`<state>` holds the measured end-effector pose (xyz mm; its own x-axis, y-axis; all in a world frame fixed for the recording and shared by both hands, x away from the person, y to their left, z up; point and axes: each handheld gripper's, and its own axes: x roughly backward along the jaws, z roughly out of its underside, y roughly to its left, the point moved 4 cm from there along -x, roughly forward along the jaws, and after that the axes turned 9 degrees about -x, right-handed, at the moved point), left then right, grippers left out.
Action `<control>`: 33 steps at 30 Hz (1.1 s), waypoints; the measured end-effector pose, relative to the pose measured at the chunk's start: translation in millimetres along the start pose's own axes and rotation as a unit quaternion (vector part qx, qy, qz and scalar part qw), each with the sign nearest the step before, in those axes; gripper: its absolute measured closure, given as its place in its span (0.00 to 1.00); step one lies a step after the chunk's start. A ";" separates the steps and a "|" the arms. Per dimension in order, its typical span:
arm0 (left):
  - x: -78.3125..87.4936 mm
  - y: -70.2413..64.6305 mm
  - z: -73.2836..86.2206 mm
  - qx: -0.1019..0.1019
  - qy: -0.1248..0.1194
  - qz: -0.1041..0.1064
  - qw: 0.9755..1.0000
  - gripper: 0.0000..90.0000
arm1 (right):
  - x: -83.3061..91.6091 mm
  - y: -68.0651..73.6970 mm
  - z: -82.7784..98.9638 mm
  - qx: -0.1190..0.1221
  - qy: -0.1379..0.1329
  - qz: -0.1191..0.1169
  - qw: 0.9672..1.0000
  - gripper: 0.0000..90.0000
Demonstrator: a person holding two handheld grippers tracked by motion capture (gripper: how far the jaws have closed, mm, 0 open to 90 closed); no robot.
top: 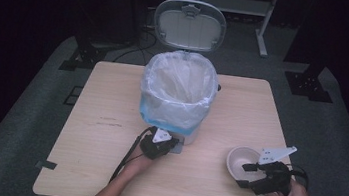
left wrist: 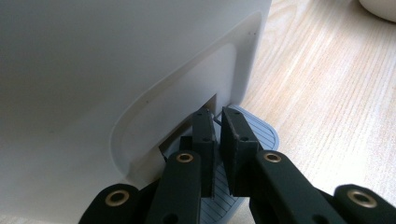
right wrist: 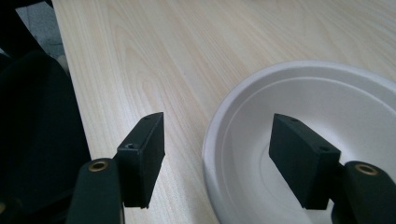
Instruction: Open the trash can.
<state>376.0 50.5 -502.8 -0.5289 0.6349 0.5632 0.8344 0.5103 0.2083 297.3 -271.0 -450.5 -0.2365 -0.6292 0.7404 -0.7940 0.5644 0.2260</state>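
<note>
A white pedal bin (top: 178,91) lined with a clear bag stands mid-table with its lid (top: 190,24) raised. My left gripper (top: 166,145) sits at the foot of the bin. In the left gripper view its jaws (left wrist: 217,116) are shut and rest on the grey ribbed pedal (left wrist: 261,135) below the bin's white wall (left wrist: 116,60). A white bowl (top: 240,159) lies at the front right of the table. My right gripper (top: 246,175) stands open at the bowl's near rim. One of its jaws is outside the bowl (right wrist: 327,98) and the other inside, with the rim between them (right wrist: 217,123).
The wooden table (top: 109,120) has bare surface to the left of the bin and between the two hands. Black cables trail from both grippers toward the front edge. Dark stands and a grey floor surround the table.
</note>
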 end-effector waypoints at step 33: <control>0.2 0.7 0.1 -0.001 0.001 0.001 1.000 0.93 | -15.9 -0.5 3.5 0.074 0.065 0.061 0.993 0.84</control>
<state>376.4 51.0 -502.6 -0.5270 0.6344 0.5655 0.8356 0.5082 0.2087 299.5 -263.2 -464.7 -0.2701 -0.4816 0.8337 -0.8396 0.5417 0.0408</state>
